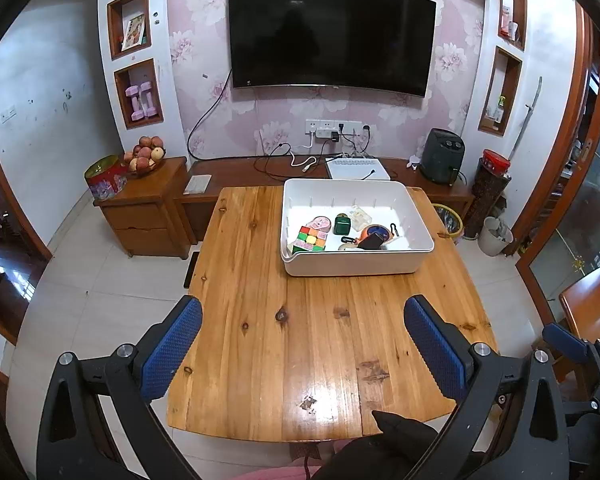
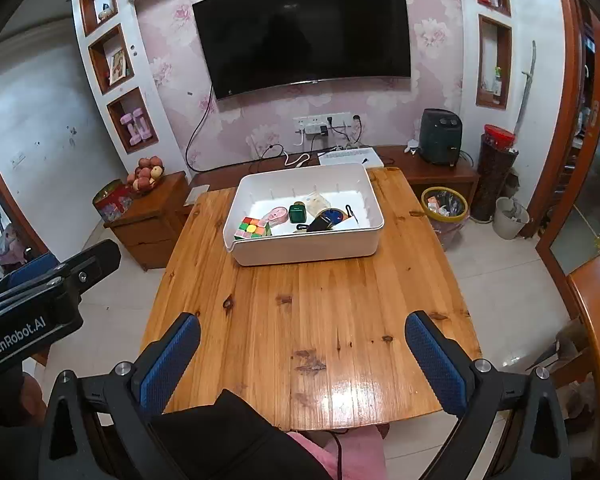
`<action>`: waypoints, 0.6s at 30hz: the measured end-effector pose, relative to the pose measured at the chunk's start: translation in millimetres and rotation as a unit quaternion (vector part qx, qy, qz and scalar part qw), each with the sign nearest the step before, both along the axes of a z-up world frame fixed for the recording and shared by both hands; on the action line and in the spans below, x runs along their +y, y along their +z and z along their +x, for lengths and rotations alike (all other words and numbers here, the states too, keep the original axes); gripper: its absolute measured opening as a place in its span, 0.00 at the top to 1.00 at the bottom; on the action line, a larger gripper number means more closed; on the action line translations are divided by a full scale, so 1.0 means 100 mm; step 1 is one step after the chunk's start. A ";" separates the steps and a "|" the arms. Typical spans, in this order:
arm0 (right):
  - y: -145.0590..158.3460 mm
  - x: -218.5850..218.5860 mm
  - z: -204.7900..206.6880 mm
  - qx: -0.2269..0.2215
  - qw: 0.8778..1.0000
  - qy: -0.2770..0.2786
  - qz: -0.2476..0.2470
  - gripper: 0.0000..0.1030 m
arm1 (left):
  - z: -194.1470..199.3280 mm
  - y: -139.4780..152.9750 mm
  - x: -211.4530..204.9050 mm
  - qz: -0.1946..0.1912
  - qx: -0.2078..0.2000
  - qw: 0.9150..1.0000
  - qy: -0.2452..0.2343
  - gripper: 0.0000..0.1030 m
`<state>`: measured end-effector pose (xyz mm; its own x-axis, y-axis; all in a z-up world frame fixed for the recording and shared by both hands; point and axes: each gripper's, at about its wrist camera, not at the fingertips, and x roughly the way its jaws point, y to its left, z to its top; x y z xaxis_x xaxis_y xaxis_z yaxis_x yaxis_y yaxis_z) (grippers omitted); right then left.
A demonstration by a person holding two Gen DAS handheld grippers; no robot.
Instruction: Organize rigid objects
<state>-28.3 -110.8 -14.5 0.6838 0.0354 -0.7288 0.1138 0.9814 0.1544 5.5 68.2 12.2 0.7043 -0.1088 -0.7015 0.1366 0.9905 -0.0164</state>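
Wooden table (image 1: 260,320), top bare on the near half. White bin (image 1: 358,268) sits toward the far edge, right of centre in the left wrist view.

Inside the bin, all the small rigid items lie along the near wall:
- colour cube (image 1: 311,239) in the near-left corner
- pink round item (image 1: 320,224) just behind the cube
- small dark green box (image 1: 342,224) near the middle
- clear plastic piece (image 1: 360,216) behind the green box
- black flat item (image 1: 371,241) resting on an orange-and-blue round object (image 1: 374,231), right of centre

Far half of the bin floor is bare white.

Left claw (image 1: 303,354): jaws spread wide, blue pads well apart, nothing between them, hanging over the near table edge.

Right claw (image 2: 302,360): jaws likewise wide apart, nothing held, above the near edge.

Both claws well apart from the bin.
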 end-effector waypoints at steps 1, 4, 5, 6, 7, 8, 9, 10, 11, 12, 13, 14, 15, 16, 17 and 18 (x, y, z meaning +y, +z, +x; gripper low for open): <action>-0.01 -0.01 0.02 0.002 1.000 0.001 0.000 0.01 | 0.00 0.00 -0.01 0.000 -0.001 1.000 0.000 0.02; -0.01 -0.04 0.06 0.005 1.000 0.003 0.002 0.01 | 0.01 -0.01 -0.02 0.002 0.001 1.000 0.000 0.02; -0.02 -0.05 0.07 0.006 1.000 0.004 0.002 0.01 | 0.02 -0.02 -0.04 0.003 0.001 1.000 0.001 0.02; -0.02 -0.06 0.08 0.007 1.000 0.005 0.003 0.01 | 0.03 -0.02 -0.05 0.004 0.002 1.000 0.002 0.02; -0.03 -0.07 0.10 0.008 1.000 0.007 0.004 0.01 | 0.04 -0.03 -0.05 0.005 0.003 1.000 0.004 0.02; -0.04 -0.07 0.11 0.010 1.000 0.008 0.005 0.01 | 0.06 -0.03 -0.07 0.005 0.004 1.000 0.005 0.02; -0.04 -0.07 0.13 0.012 1.000 0.010 0.005 0.01 | 0.07 -0.04 -0.08 0.006 0.005 1.000 0.006 0.02; -0.05 -0.08 0.15 0.013 1.000 0.012 0.005 0.01 | 0.08 -0.04 -0.09 0.006 0.005 1.000 0.007 0.02; -0.06 -0.08 0.16 0.015 1.000 0.013 0.006 0.01 | 0.09 -0.04 -0.10 0.007 0.005 1.000 0.007 0.02; -0.06 -0.09 0.18 0.016 1.000 0.015 0.006 0.01 | 0.09 -0.04 -0.10 0.007 0.006 1.000 0.007 0.02; -0.06 -0.09 0.20 0.017 1.000 0.016 0.006 0.01 | 0.09 -0.04 -0.10 0.007 0.006 1.000 0.007 0.02; -0.06 -0.10 0.21 0.017 1.000 0.017 0.006 0.01 | 0.10 -0.04 -0.10 0.008 0.007 1.000 0.008 0.02; -0.06 -0.11 0.23 0.018 1.000 0.018 0.006 0.01 | 0.11 -0.04 -0.11 0.008 0.008 1.000 0.010 0.02; -0.06 -0.12 0.24 0.018 1.000 0.019 0.006 0.01 | 0.11 -0.05 -0.11 0.009 0.009 1.000 0.011 0.02; -0.06 -0.13 0.26 0.019 1.000 0.020 0.006 0.01 | 0.12 -0.05 -0.11 0.008 0.009 1.000 0.013 0.02; -0.06 -0.13 0.27 0.020 1.000 0.021 0.006 0.01 | 0.13 -0.05 -0.11 0.008 0.010 1.000 0.014 0.02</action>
<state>-1.0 -123.6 -20.9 0.6512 0.0727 -0.7554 0.0784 0.9836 0.1622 18.6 57.2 7.2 0.6928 -0.0776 -0.7169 0.1087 0.9941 -0.0025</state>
